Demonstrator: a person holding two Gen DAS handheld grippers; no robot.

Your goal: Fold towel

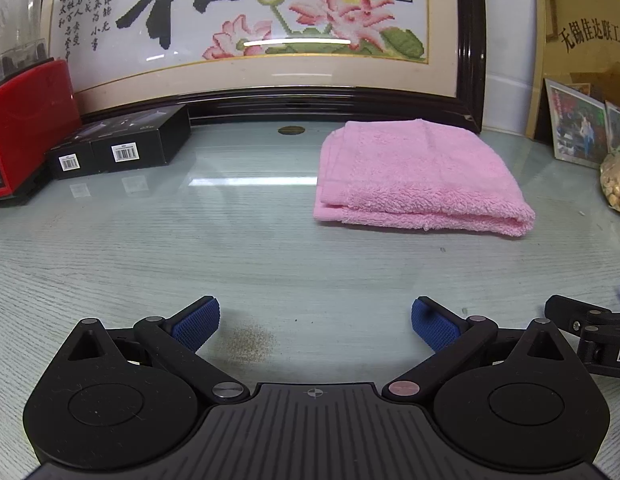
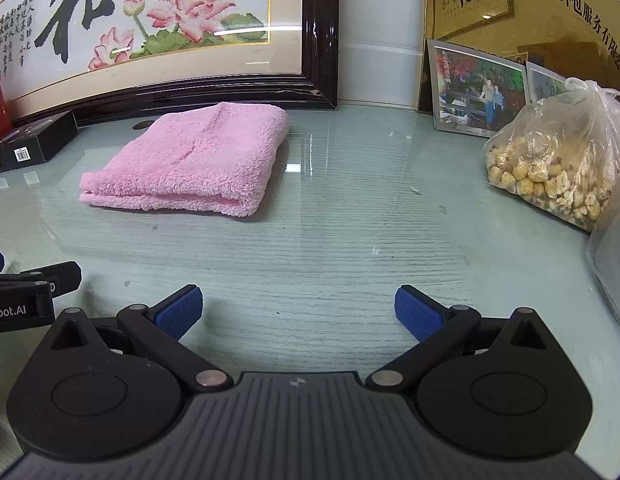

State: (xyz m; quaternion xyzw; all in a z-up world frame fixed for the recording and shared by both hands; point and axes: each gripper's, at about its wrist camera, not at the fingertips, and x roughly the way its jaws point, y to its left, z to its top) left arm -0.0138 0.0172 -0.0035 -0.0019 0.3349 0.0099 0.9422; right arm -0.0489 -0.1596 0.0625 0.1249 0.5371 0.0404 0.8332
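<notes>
Towel: I see the pink towel (image 1: 421,176) lying folded into a thick rectangle on the glass tabletop (image 1: 270,248), layered edges facing me, rounded fold at its right end. It sits toward the back, just in front of the framed embroidery (image 1: 250,28) but not touching the frame as far as I can tell.

Towel, right view: the same towel (image 2: 190,164) lies left of centre, well ahead of my fingers.

Left gripper: my left gripper (image 1: 314,326) has its jaws spread wide, nothing between them. The blue pads (image 1: 198,322) hover over bare glass, well short of the towel.

Right gripper: my right gripper (image 2: 298,312) is likewise spread wide and holds nothing. Its blue pads (image 2: 417,316) are over bare glass, towel well apart.

Gripper spacing: the two are side by side; the right one's black linkage shows at the right edge of the left view, and the left one's at the left edge of the right view.

Left clutter: black boxes (image 1: 122,144) with barcode labels, beside a red appliance (image 1: 28,128), both well left of the towel.

Right clutter: a clear plastic bag (image 2: 549,160) of pale yellow lumps, near two framed photos (image 2: 477,88) leaning at the back.

Surface: pale wood grain shows under the glass; a brownish smudge (image 1: 250,340) lies between my left pads.
</notes>
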